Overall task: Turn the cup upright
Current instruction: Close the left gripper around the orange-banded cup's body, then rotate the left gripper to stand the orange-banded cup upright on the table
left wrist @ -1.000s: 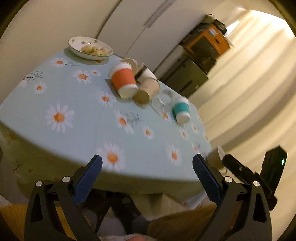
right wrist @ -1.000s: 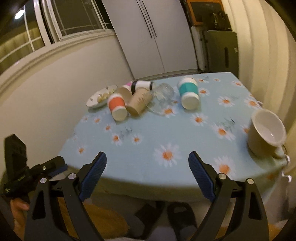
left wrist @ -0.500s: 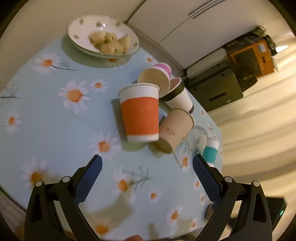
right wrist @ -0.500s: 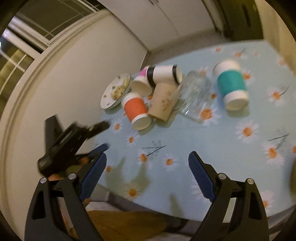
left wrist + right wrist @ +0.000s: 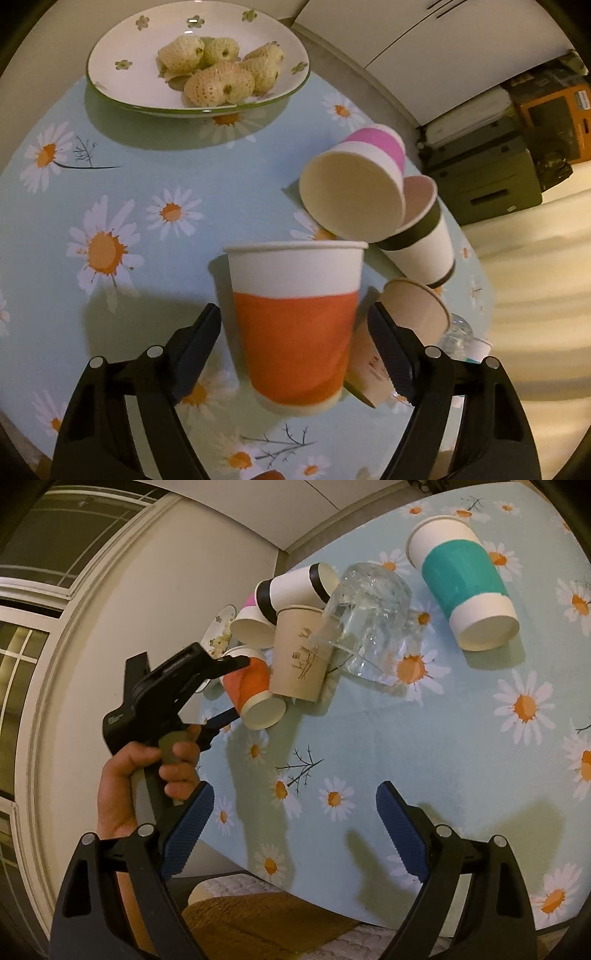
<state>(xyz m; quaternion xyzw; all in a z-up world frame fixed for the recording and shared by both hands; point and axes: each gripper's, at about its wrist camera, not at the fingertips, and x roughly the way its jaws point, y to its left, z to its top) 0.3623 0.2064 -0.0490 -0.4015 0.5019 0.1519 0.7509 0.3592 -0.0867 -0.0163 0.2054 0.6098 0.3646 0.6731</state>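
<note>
An orange-and-white paper cup (image 5: 295, 325) stands upside down on the daisy tablecloth, and it also shows in the right wrist view (image 5: 253, 692). My left gripper (image 5: 295, 339) is open, its jaws either side of the orange cup with small gaps, not touching. In the right wrist view the left gripper (image 5: 229, 690) straddles that cup. My right gripper (image 5: 295, 823) is open and empty above the table's near edge. A teal-and-white cup (image 5: 465, 587) stands upside down at the far right.
A tan cup (image 5: 402, 332) leans against the orange cup's right side. A pink cup (image 5: 354, 188) and a black-banded white cup (image 5: 421, 240) lie behind. A clear glass (image 5: 369, 616) lies beside them. A plate of pale strawberries (image 5: 110, 70) sits at the back left.
My left gripper has moved forward over the table and now straddles the orange cup. My right gripper has come in closer above the table's near edge.
</note>
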